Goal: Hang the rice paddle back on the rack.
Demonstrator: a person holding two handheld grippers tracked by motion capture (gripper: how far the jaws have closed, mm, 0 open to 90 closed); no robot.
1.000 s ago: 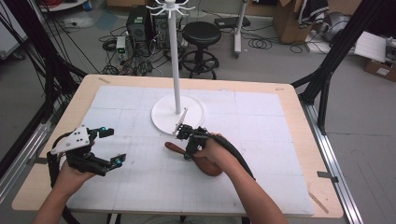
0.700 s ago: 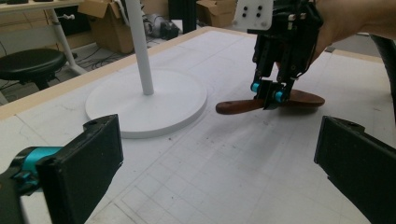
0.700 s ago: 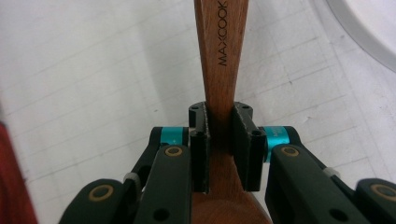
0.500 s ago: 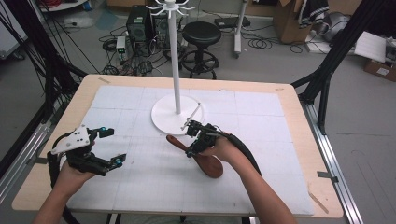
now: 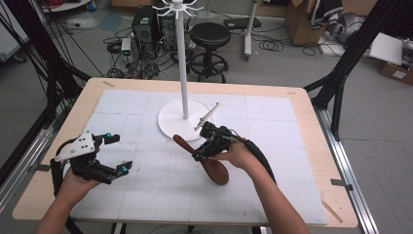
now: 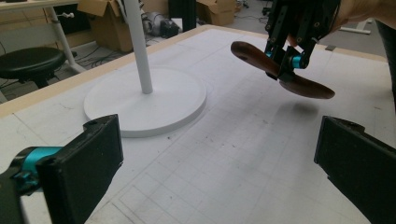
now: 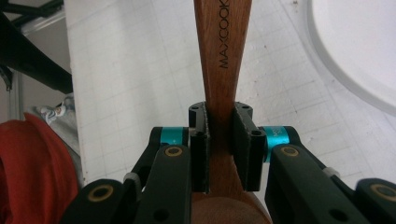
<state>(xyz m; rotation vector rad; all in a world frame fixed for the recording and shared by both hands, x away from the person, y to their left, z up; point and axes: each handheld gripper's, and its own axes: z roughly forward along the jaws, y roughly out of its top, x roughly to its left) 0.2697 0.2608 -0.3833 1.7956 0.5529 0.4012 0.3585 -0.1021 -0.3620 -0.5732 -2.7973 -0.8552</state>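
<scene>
Just beyond the right tool [image 5: 204, 150] stands a white rack: a round base [image 5: 171, 122] flat on the bench [image 5: 311, 146] and a thin pole [image 5: 183, 68] rising from its middle to a crown of hooks, with nothing else between tool and base. The left tool [image 5: 113, 153] hangs well off to the other side of the gridded mat, its jaws spread wide with nothing between them. The right tool is clamped on a wooden spoon [image 5: 200, 157], dark reddish brown and smooth, gripped at the neck where the handle narrows toward the bowl; the handle end points toward the rack base and the bowl lies under the person's hand. The left gripper view shows the spoon [image 6: 280, 74] lifted clear of the bench, its shadow on the mat below. The right gripper view shows the pads [image 7: 201, 140] pressing both sides of the handle [image 7: 223, 56] and lettering, MAXCOOK, burned into the wood.
</scene>
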